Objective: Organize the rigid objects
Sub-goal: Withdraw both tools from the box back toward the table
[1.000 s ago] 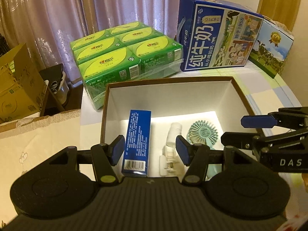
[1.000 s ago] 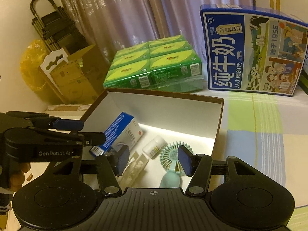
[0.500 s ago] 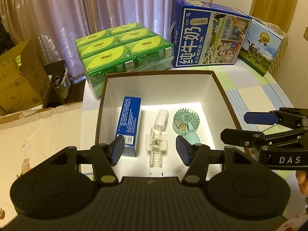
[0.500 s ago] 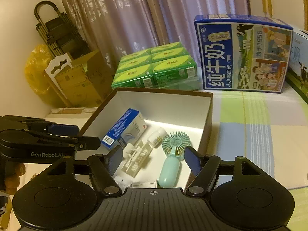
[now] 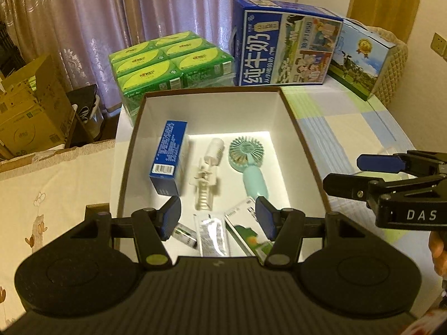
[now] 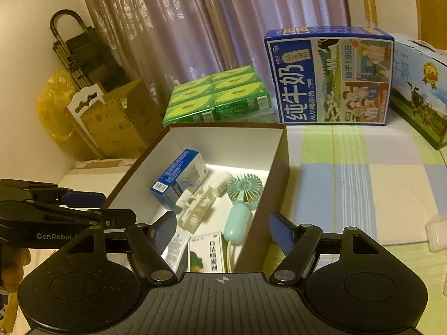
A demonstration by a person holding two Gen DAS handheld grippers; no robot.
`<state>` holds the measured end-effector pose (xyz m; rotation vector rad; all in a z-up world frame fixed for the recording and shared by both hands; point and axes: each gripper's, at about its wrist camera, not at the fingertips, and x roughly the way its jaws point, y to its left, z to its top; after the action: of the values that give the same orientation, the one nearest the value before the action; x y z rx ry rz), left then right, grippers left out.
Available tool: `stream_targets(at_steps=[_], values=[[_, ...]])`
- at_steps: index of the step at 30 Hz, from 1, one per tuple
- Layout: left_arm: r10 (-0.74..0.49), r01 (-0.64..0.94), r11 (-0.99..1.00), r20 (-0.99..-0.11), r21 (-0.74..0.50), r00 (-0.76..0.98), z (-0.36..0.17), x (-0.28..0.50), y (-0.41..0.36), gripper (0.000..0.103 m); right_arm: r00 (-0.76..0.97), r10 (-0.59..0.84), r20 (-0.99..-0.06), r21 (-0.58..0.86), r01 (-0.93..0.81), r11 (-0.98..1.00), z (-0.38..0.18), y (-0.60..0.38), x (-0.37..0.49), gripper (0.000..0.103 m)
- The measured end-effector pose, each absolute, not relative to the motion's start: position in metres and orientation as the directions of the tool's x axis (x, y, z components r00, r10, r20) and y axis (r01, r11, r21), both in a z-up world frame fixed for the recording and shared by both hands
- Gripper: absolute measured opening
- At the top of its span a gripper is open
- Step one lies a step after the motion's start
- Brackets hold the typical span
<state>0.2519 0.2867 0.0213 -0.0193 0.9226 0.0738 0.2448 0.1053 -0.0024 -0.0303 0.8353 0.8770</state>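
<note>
Box (image 5: pixel 296 122) already holds fan (image 5: pixel 247 162), blue carton (image 5: pixel 169 156), clip, packets; looks mostly done imo. Left tongs (image 5: pixel 218 217) half open, empty; right tongs (image 6: pixel 223 231) just widened, nothing btw them.

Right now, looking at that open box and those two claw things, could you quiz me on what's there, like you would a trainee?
1. True or false: the mint handheld fan lies inside the brown box.
2. Which item lies nearest the box's left wall? A) blue carton B) fan C) white plastic clip
3. Fill in: the left gripper and right gripper are both ____ and hold nothing.

Key: 1 true; 2 A; 3 open.
</note>
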Motion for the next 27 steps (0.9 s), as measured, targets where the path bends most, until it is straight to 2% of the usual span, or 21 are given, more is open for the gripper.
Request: stream_targets(at_steps=[19, 27], values=[[0.042, -0.061, 0.998, -0.787, 0.006, 0.616, 0.035, 0.183, 0.207, 0.055, 0.283, 0.675, -0.681, 0.318, -0.716, 0.621, -0.001, 0.024, 0.209, 0.071], [-0.017, -0.023, 0.999, -0.787, -0.040, 0.616, 0.031, 0.169, 0.155, 0.055, 0.263, 0.652, -0.711, 0.326, -0.698, 0.637, -0.008, -0.033, 0.211, 0.071]])
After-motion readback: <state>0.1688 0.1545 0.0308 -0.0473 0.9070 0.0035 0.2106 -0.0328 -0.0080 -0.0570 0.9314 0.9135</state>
